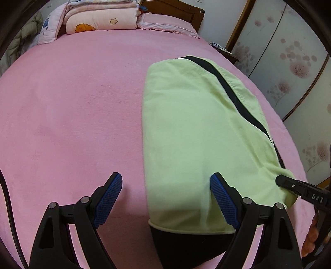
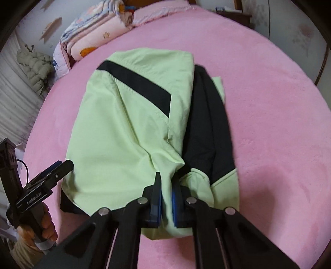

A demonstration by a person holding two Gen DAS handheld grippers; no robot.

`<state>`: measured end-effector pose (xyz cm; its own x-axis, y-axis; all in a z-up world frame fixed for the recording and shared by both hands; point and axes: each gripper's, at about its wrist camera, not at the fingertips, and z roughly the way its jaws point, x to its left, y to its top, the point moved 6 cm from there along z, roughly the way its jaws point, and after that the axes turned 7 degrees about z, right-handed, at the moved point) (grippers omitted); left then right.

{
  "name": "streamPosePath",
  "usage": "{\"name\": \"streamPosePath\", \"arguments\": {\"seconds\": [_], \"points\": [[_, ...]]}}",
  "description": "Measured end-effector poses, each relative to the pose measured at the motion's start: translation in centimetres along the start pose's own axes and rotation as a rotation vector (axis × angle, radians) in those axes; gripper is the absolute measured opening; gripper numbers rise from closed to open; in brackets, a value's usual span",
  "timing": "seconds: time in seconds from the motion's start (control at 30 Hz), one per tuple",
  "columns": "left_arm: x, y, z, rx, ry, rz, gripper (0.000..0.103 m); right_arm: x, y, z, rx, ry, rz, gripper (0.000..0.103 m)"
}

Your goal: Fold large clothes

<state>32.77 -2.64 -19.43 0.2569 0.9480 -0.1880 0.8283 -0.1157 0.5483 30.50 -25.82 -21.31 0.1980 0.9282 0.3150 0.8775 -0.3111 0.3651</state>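
A light green garment with black panels lies partly folded on the pink bed. It also shows in the right wrist view, with a black part lying along its right side. My left gripper is open and empty, just above the garment's near left edge, and it shows in the right wrist view. My right gripper is shut on a bunched green fold at the garment's near edge. Its tip shows in the left wrist view.
Folded quilts and pillows are stacked at the head of the bed, by a wooden headboard. A floral wardrobe stands along the right. A padded jacket hangs at the left. Bare pink blanket lies left of the garment.
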Motion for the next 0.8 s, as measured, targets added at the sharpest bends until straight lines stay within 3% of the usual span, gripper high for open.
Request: {"name": "streamPosePath", "arguments": {"seconds": [0.17, 0.33, 0.47, 0.6, 0.73, 0.8], "points": [[-2.3, 0.0, -0.5, -0.023, -0.028, 0.046, 0.086, -0.3, -0.4, -4.7, -0.205, -0.057, 0.005, 0.004], [-3.5, -1.7, 1.1, -0.005, -0.025, 0.082, 0.086, -3.8, -2.1, -1.2, -0.143, -0.113, 0.088, 0.004], [-3.0, -2.4, 1.6, -0.005, -0.028, 0.066, 0.086, -4.3, -2.8, 0.8, -0.141, -0.144, 0.085, 0.005], [-2.9, -1.9, 0.1, 0.006, 0.005, 0.106, 0.086, -3.6, -2.7, 0.1, -0.152, -0.145, 0.087, 0.008], [-3.6, -1.3, -2.3, 0.009, 0.027, 0.157, 0.086, -3.4, -2.2, -1.7, -0.17, -0.161, 0.063, 0.022], [-3.7, -0.5, -3.8, 0.004, 0.024, 0.151, 0.088, -2.6, -1.9, -3.1, -0.193, -0.164, 0.047, 0.023]]}}
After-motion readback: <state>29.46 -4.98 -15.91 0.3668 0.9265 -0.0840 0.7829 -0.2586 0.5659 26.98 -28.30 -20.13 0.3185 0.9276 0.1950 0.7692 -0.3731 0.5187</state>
